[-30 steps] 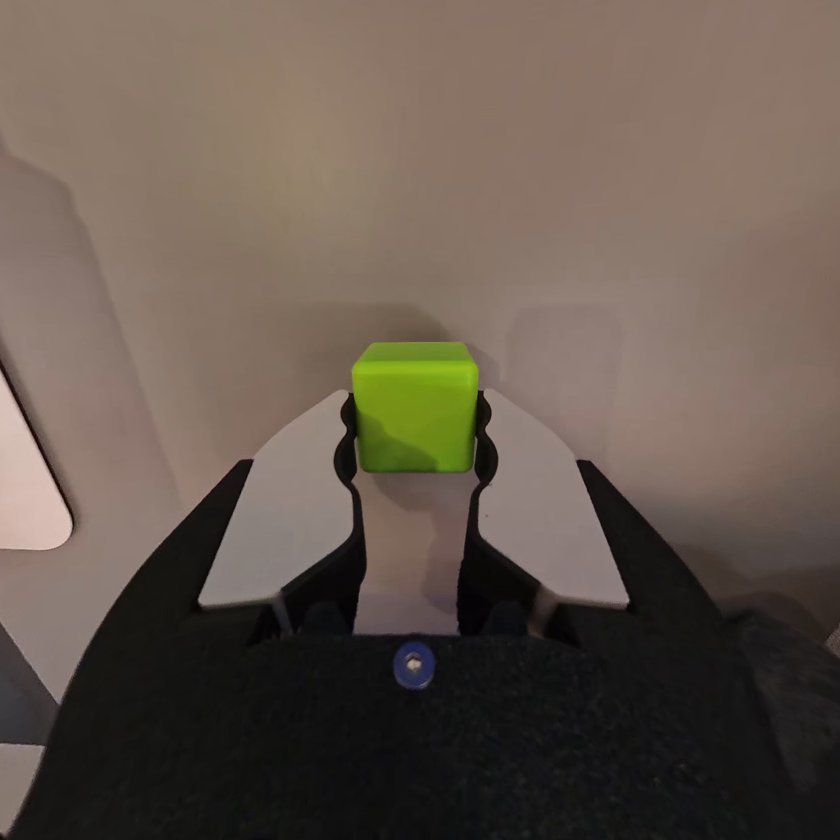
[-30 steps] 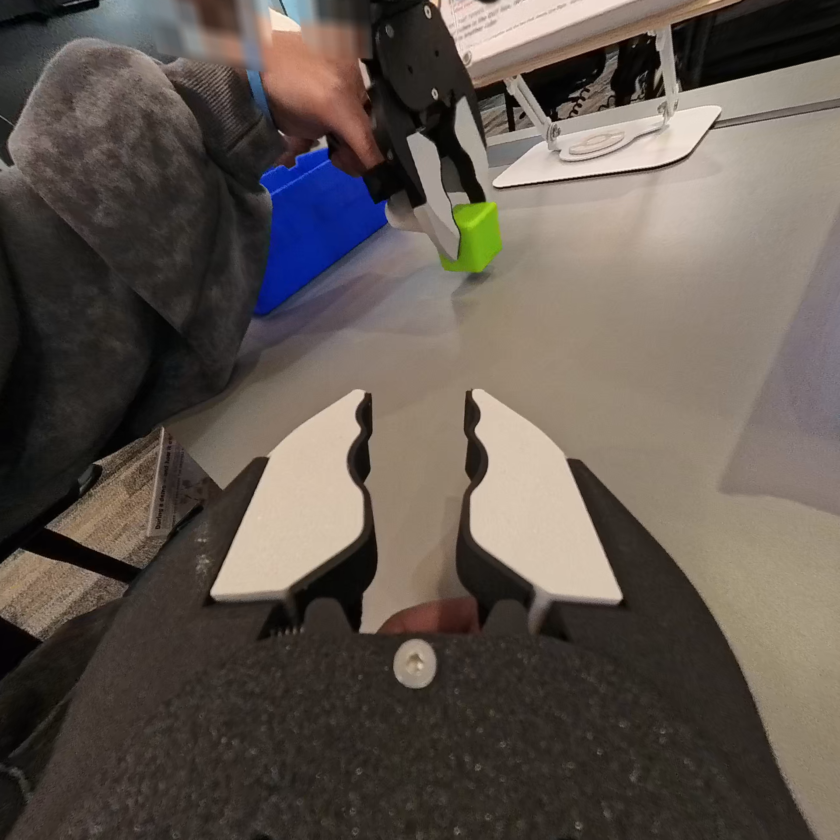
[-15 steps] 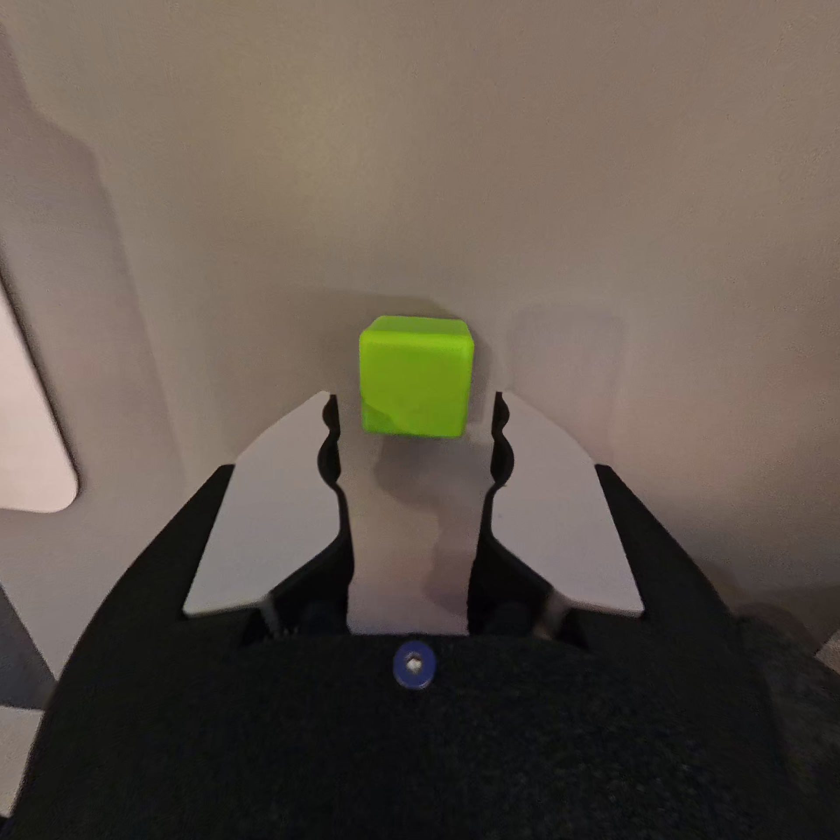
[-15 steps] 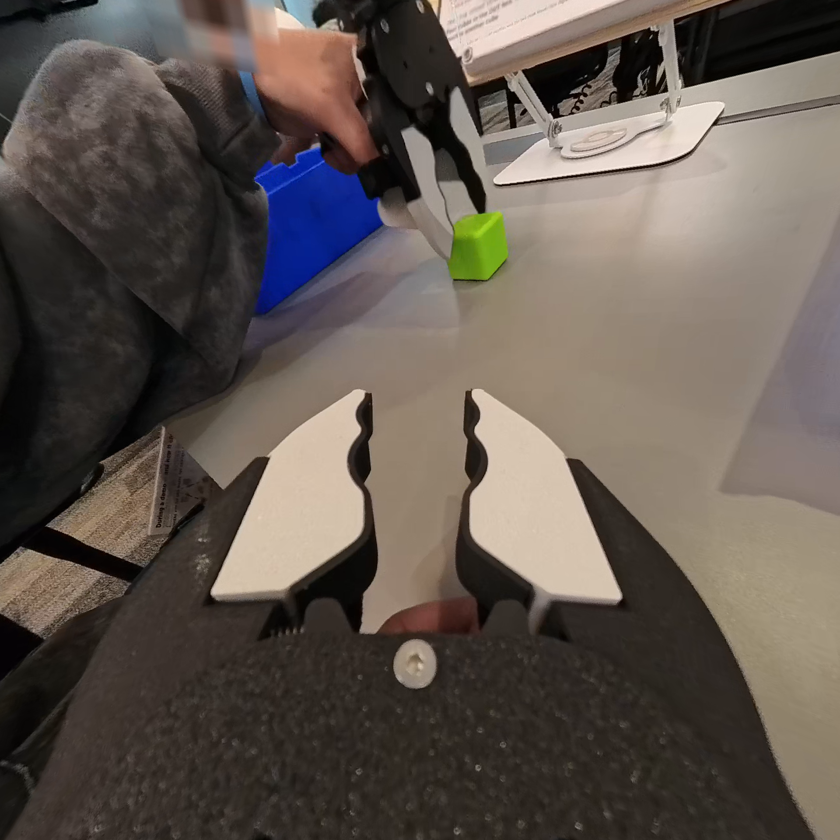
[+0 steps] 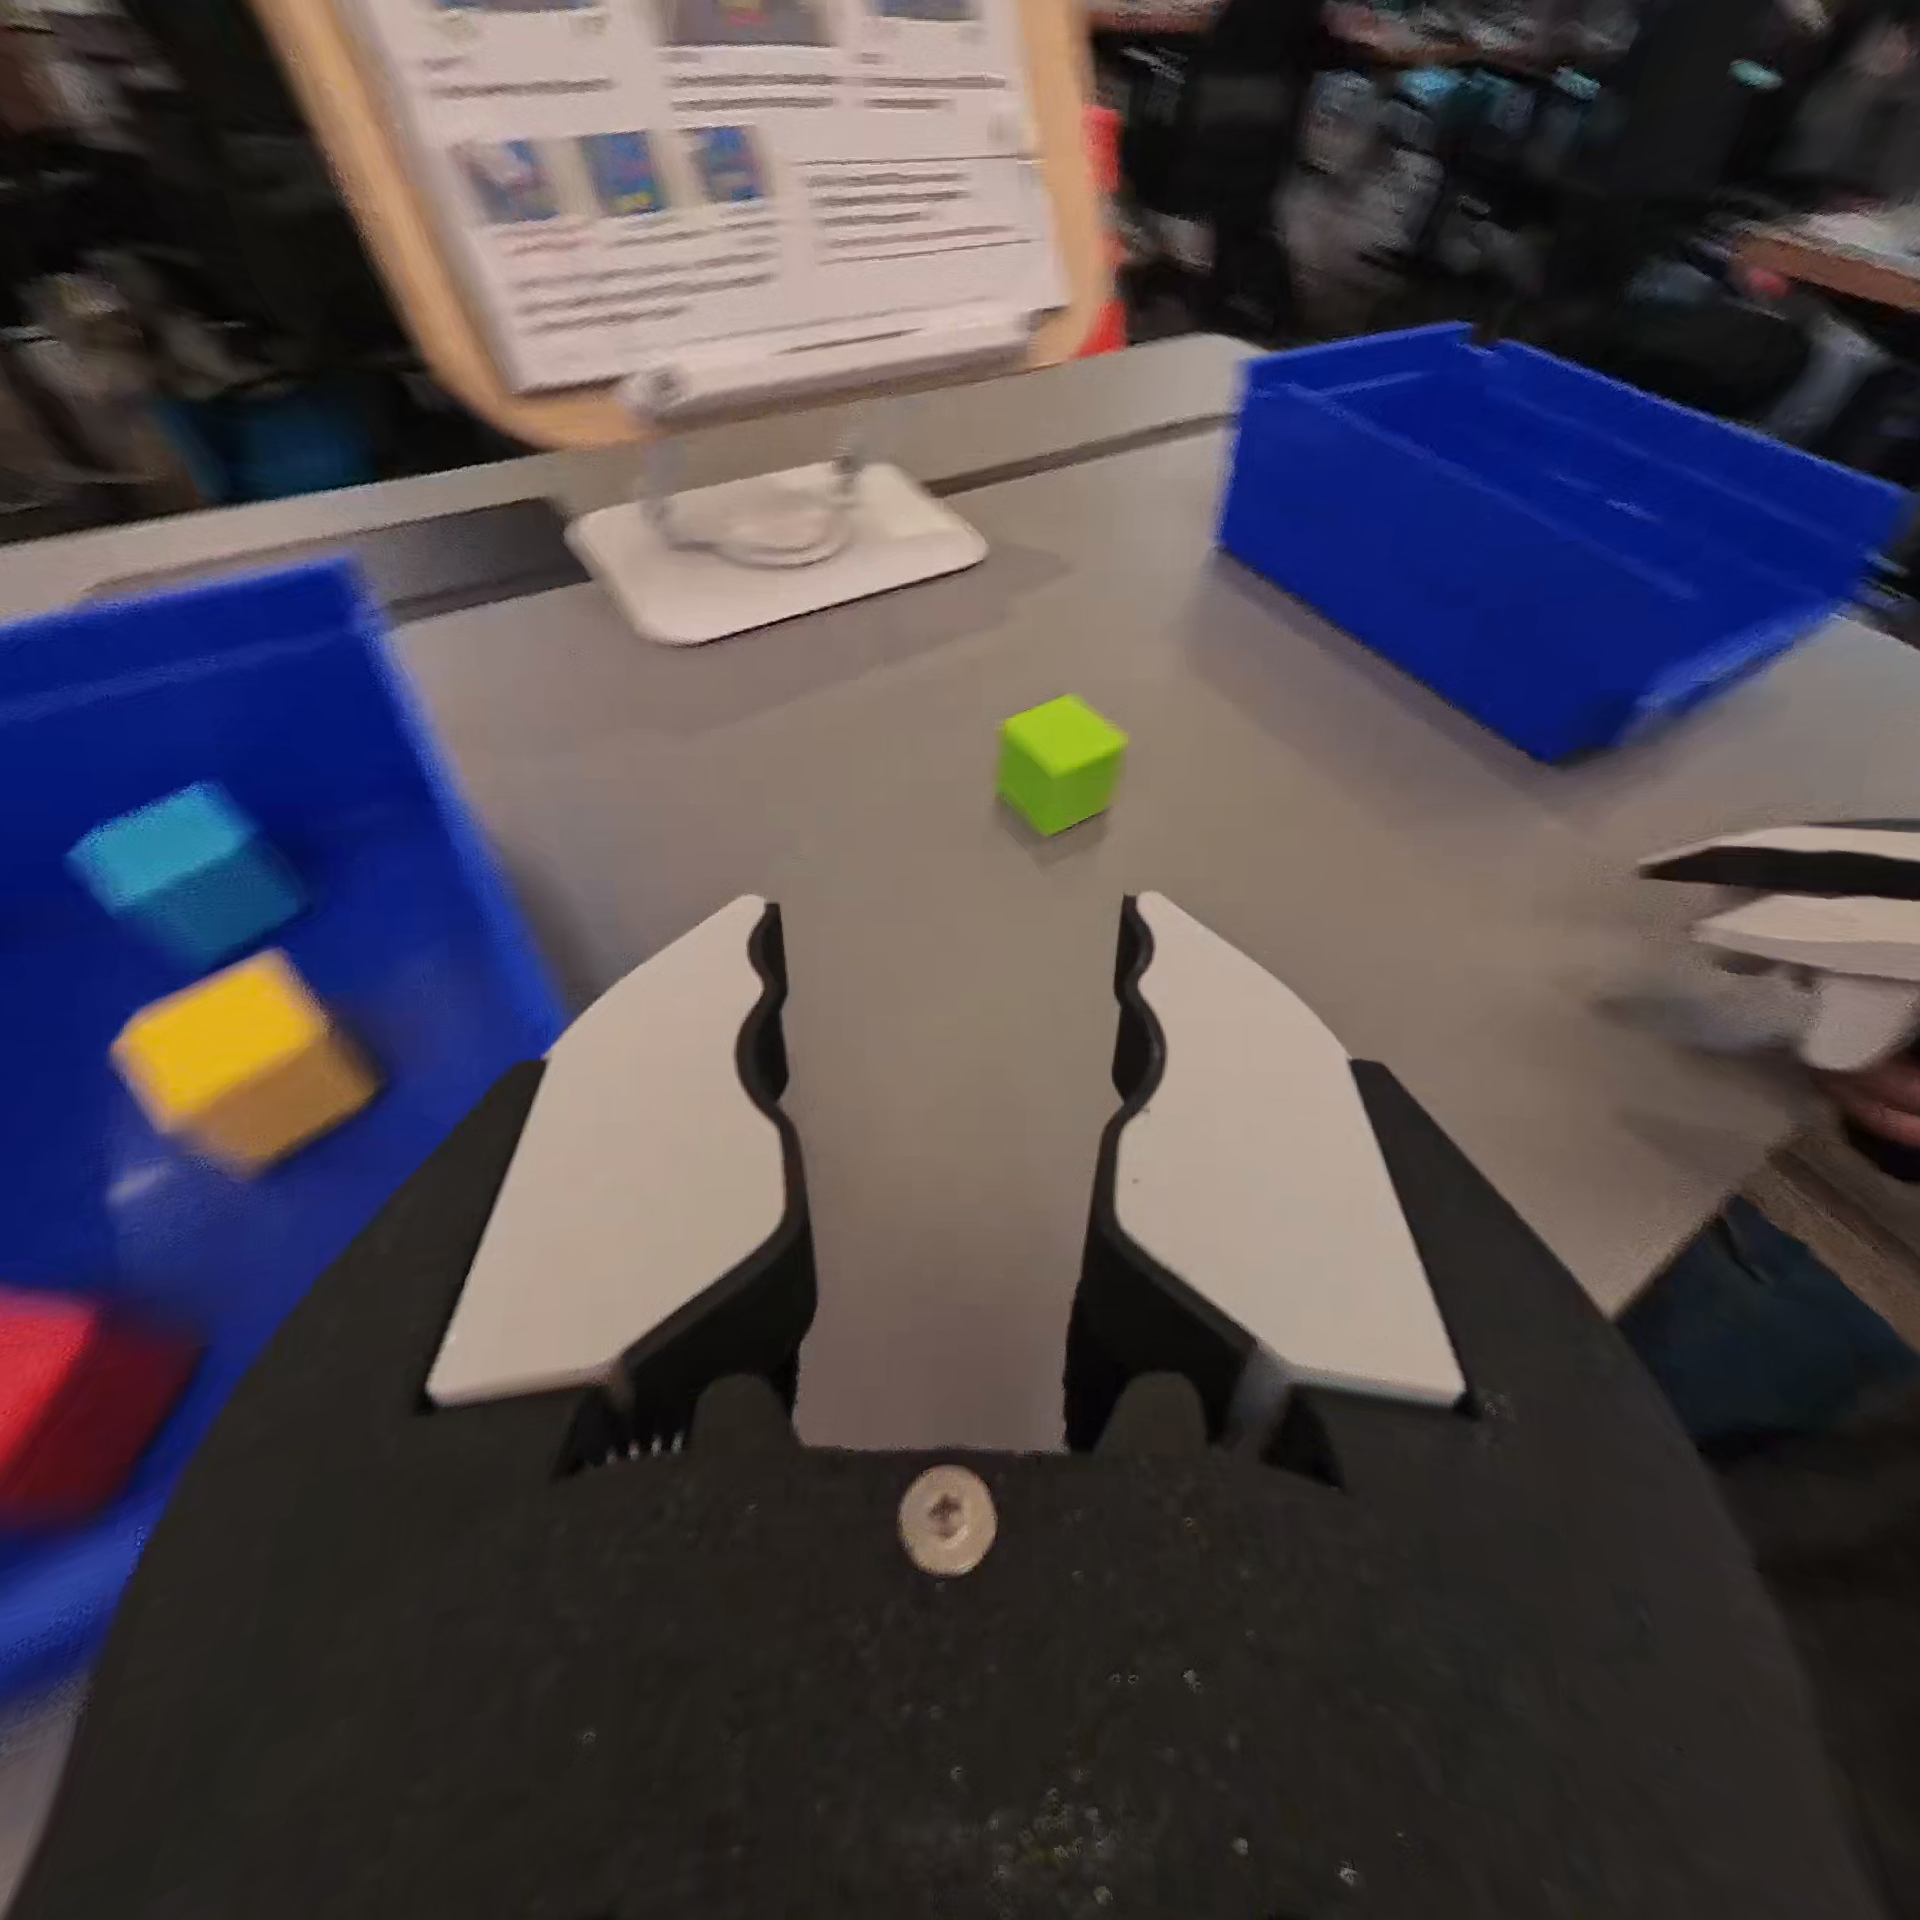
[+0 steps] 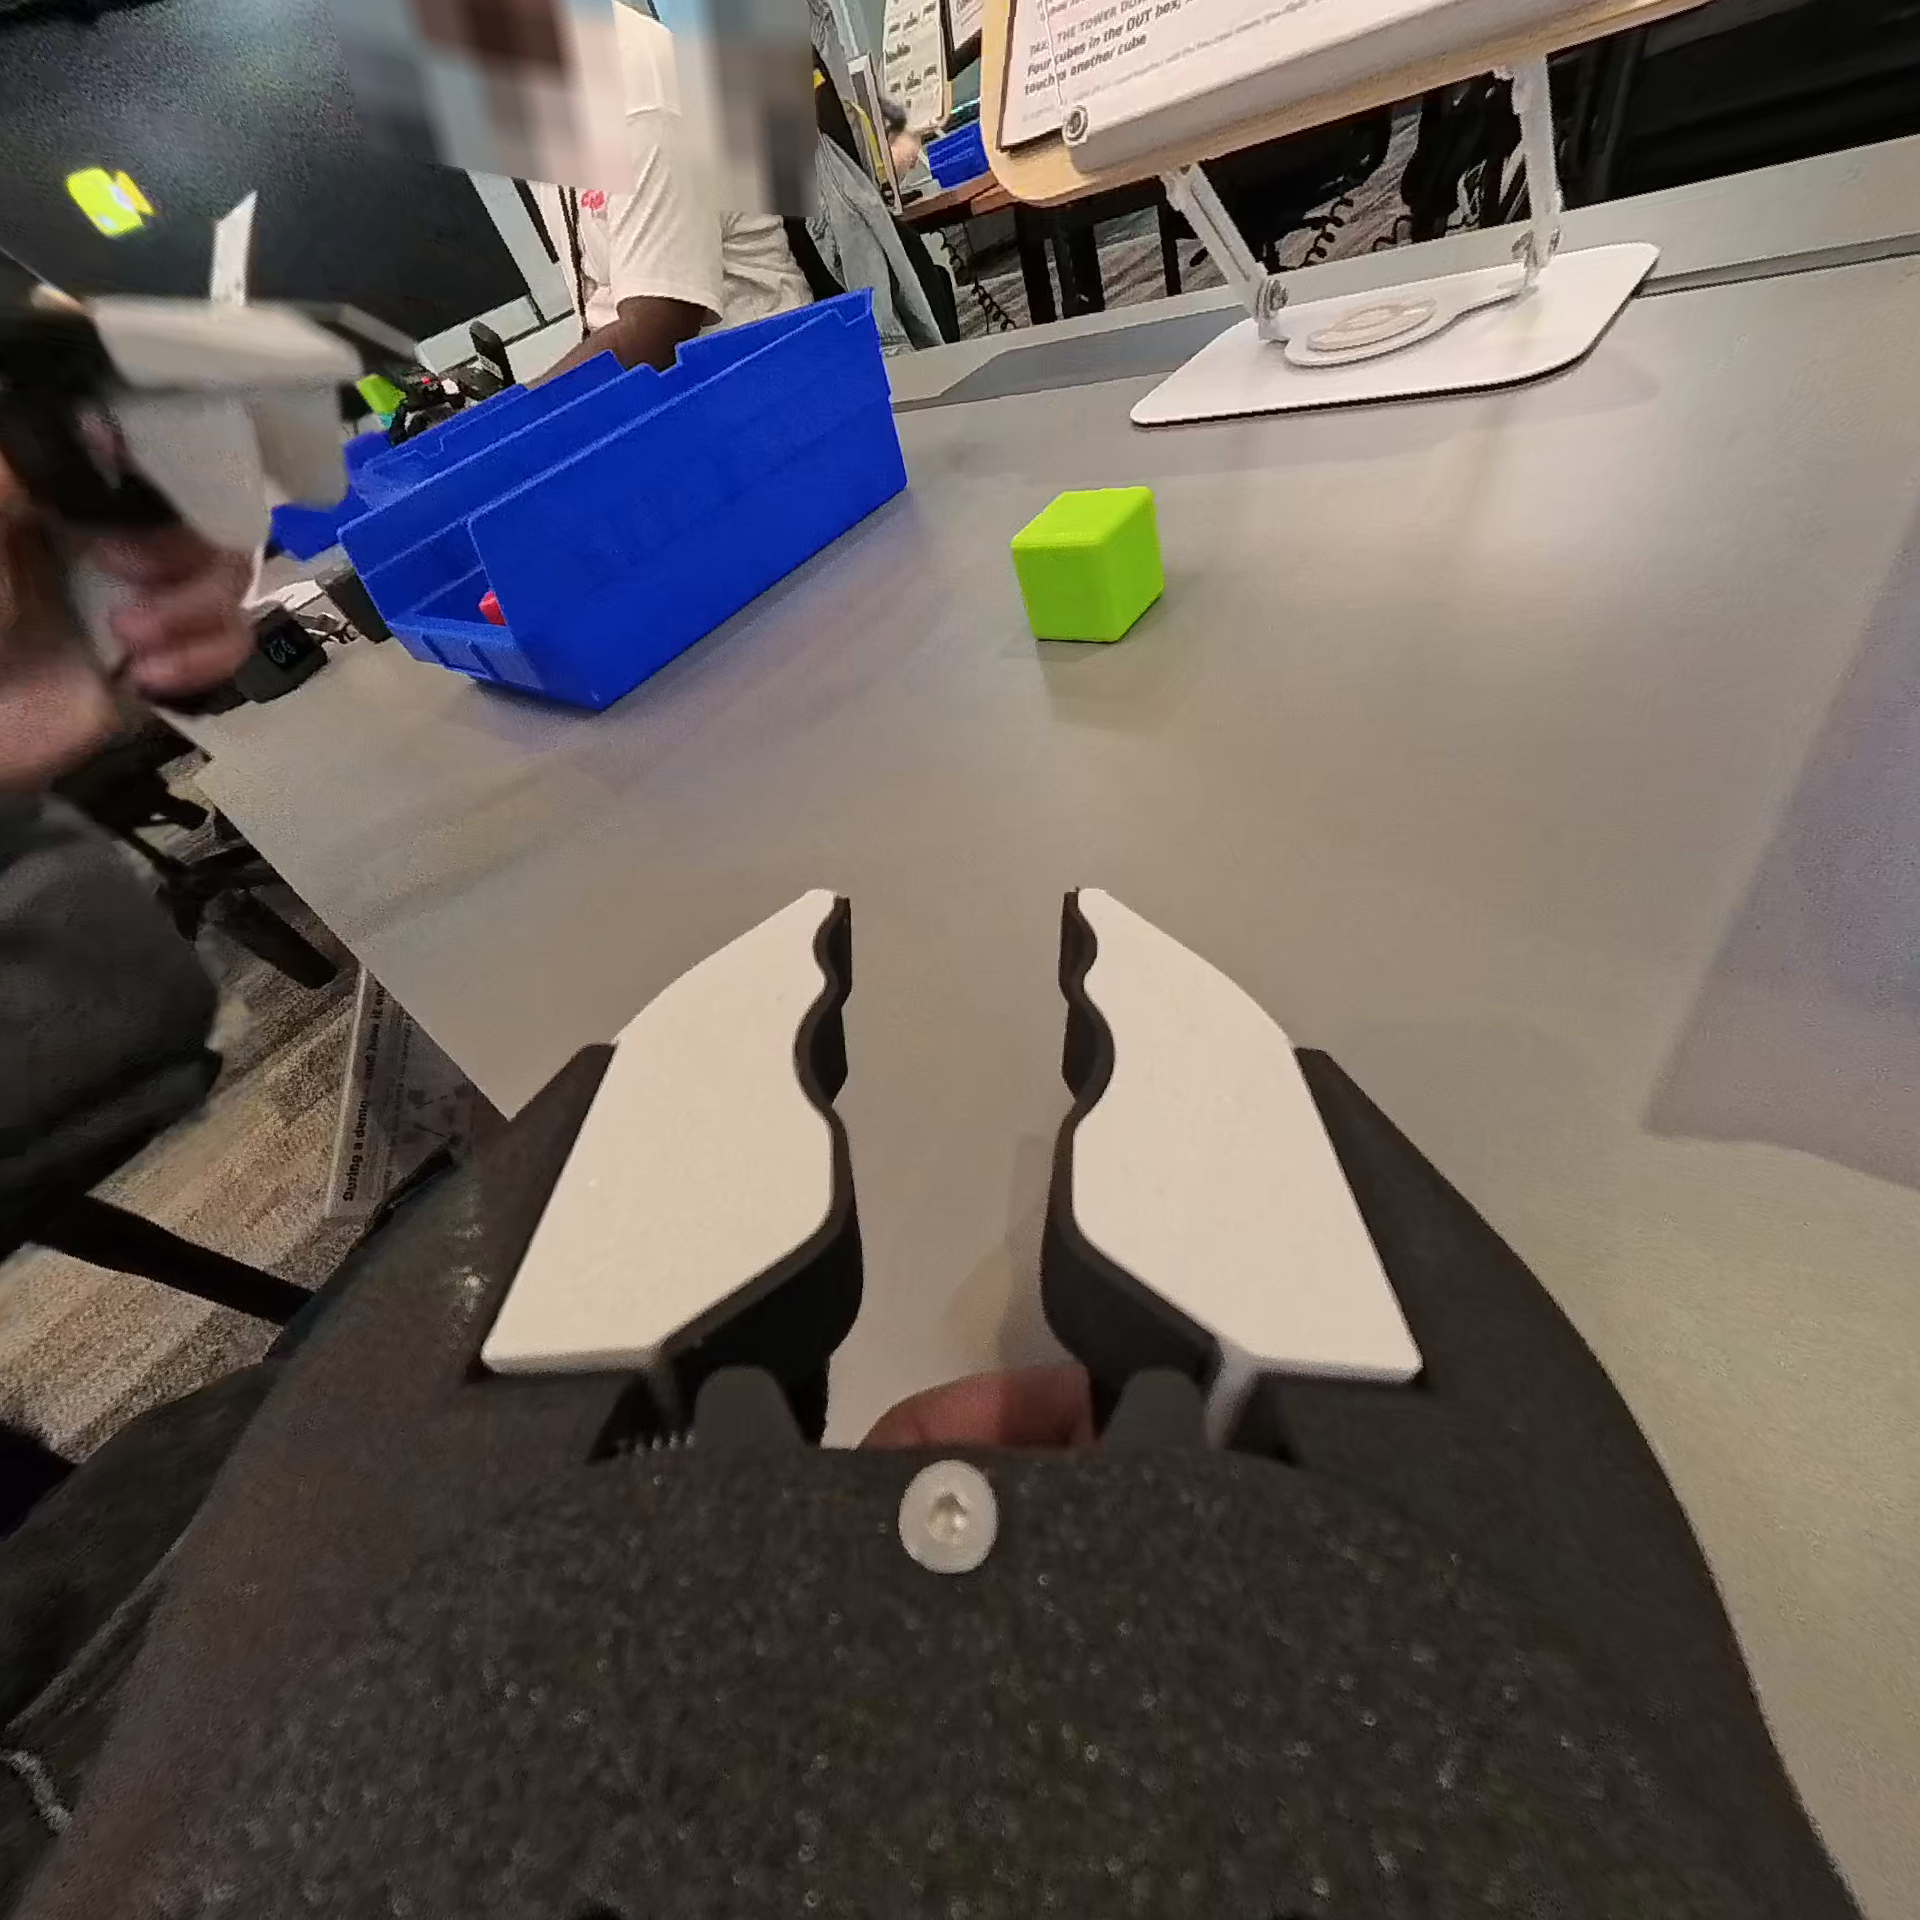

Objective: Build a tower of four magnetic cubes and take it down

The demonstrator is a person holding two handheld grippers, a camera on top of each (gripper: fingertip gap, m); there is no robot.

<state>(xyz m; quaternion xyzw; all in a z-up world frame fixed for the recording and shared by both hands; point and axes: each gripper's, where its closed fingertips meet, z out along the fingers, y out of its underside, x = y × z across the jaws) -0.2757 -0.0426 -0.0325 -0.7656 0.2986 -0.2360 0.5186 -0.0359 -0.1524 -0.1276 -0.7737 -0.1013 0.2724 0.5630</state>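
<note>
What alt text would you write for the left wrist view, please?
A green cube sits alone on a grey table, beyond the open, empty left gripper. A blue bin at left holds cyan, yellow and red cubes; another blue bin stands at right.

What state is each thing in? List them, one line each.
Left hand-held gripper: open, empty.
Right hand-held gripper: open, empty.
Lime-green plastic cube: alone on the grey table, upright, ungripped.
Light-blue cube: inside left blue plastic bin.
Yellow cube: in the same bin.
Red cube: in the same bin.
</note>
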